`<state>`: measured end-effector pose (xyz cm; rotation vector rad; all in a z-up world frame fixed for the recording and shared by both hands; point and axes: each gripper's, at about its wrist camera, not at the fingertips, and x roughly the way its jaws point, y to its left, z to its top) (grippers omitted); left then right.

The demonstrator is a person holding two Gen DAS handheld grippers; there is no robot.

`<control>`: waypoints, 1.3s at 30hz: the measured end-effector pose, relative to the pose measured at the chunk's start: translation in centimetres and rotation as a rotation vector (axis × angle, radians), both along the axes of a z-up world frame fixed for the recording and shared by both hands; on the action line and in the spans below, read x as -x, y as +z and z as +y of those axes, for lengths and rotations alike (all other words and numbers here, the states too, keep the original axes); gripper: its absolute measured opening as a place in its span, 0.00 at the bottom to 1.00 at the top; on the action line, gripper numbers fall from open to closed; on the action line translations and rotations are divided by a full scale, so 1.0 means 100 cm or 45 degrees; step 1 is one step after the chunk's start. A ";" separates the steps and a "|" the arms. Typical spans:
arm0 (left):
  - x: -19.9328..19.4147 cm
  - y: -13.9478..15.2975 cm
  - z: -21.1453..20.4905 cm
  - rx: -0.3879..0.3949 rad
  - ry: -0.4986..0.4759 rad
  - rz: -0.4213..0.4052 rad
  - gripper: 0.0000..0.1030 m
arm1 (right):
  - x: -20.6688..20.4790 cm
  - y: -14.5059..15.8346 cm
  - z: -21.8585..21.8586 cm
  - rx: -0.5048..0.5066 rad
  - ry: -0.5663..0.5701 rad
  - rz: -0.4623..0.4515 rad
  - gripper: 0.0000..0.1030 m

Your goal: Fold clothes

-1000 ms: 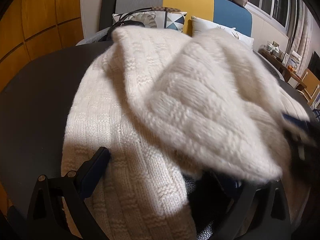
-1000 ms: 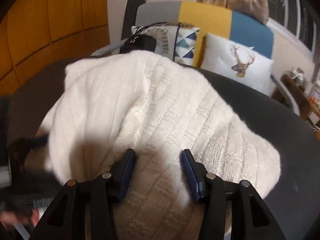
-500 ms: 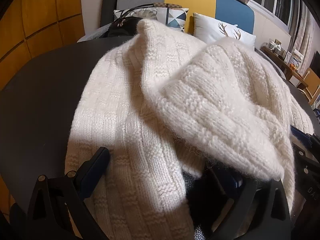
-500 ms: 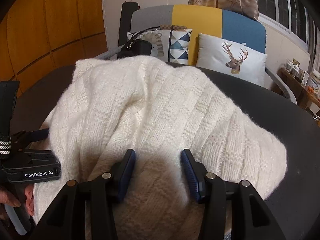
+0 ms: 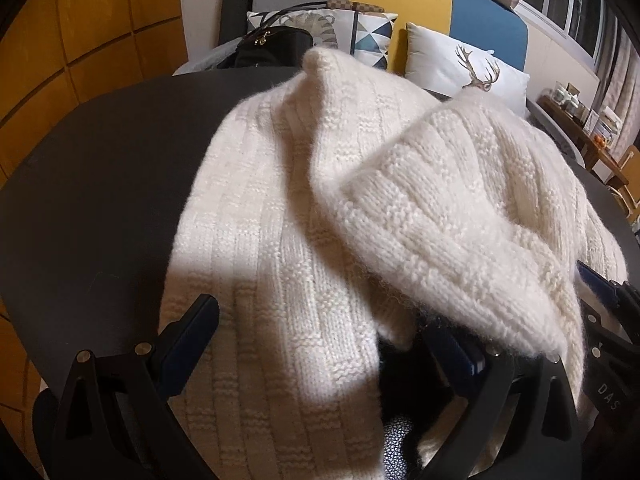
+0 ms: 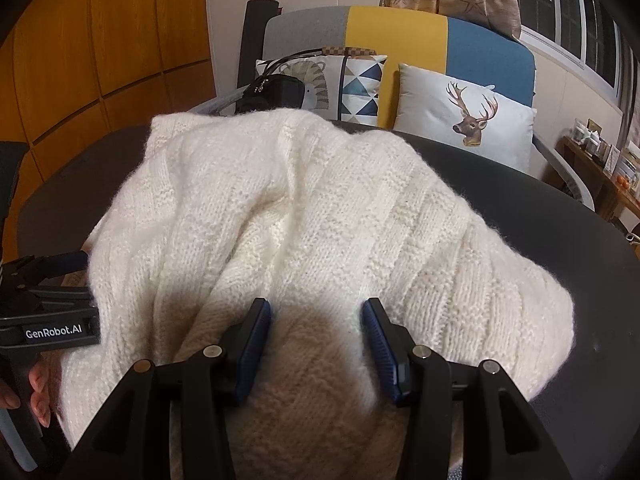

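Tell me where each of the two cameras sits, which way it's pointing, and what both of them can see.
Left wrist: rides the left gripper, looks forward across the white knit sweater on the dark table; its own spread fingers show, with the right gripper at the right edge.
Right wrist: rides the right gripper, faces the same way over the sweater; its fingers show, with the left gripper and a hand at the left edge.
Shared: sweater, table, deer cushion, black bag, sofa.

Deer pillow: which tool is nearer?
Right, by a small margin. The right tool sits on the sweater's side toward the deer pillow; the left tool is on the far side from it.
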<state>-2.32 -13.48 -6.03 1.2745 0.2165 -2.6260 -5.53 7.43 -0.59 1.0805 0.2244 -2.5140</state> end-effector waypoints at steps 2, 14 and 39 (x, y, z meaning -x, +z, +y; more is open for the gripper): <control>0.001 0.001 -0.002 0.005 0.004 -0.003 0.98 | 0.000 0.000 -0.001 -0.001 0.000 0.000 0.49; -0.001 0.048 -0.020 0.142 0.156 0.152 0.98 | -0.004 0.002 -0.007 -0.007 0.005 -0.024 0.49; 0.052 0.007 0.041 0.313 -0.139 0.130 0.99 | 0.129 -0.019 0.085 0.616 -0.245 -0.522 0.50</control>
